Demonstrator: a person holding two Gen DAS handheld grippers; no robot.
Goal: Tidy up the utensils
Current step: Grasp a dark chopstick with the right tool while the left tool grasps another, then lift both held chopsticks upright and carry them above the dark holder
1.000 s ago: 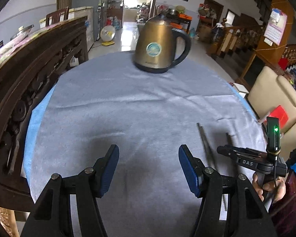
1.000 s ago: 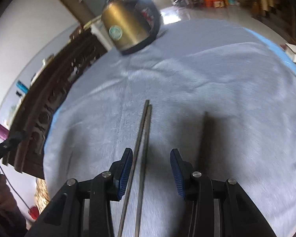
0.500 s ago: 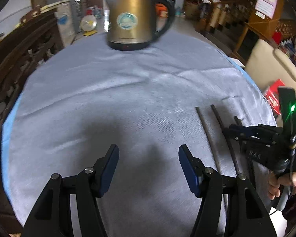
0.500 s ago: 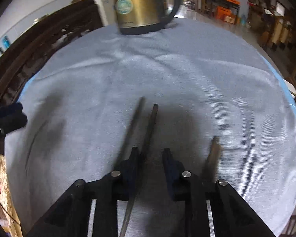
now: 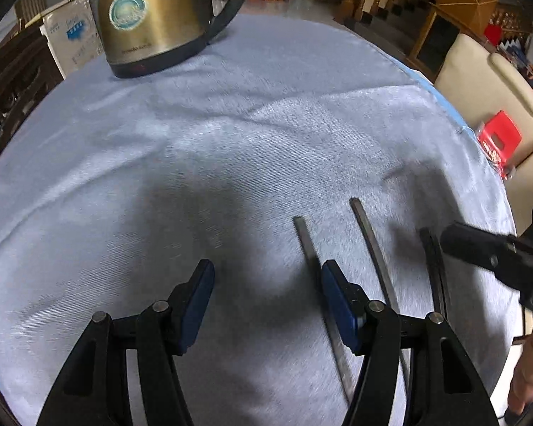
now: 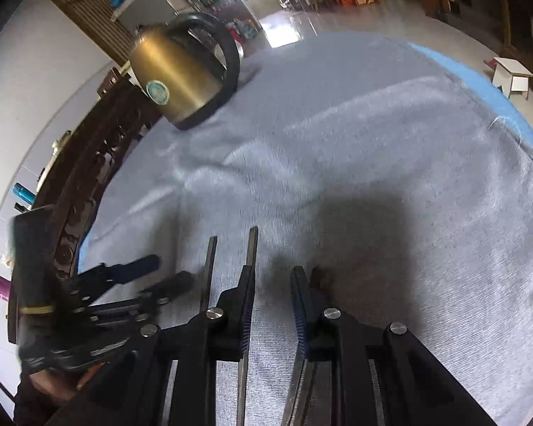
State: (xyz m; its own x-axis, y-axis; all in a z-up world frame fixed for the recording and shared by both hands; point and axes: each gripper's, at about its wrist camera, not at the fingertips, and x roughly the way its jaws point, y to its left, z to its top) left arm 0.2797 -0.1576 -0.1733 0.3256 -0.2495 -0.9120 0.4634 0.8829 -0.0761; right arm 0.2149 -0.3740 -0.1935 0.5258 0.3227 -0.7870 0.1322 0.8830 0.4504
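Left wrist view, from the left: the left gripper hangs over the bare grey cloth, its jaws wide with nothing between them. The kettle stands well apart at 11 o'clock. Just outside the gripper's right finger lies the first chopstick. Its long axis runs from about 11 o'clock down to 5 o'clock, and it passes behind that finger. The second chopstick lies beside it, nearly parallel. Further right is a darker third chopstick, with the right gripper reaching in over it from 3 o'clock.

In the right wrist view the sticks run 12 to 6 o'clock, in line with the fingers. The right gripper's jaws are narrow, with cloth showing in the gap. The second chopstick runs along the inner face of the left finger and the third beside the right finger. I cannot tell whether either pad touches one.

As I judge it, the right hand is nearer the second and third sticks. The first lies towards 3 o'clock of the left gripper's gap, so that hand would have to shift right to straddle it.
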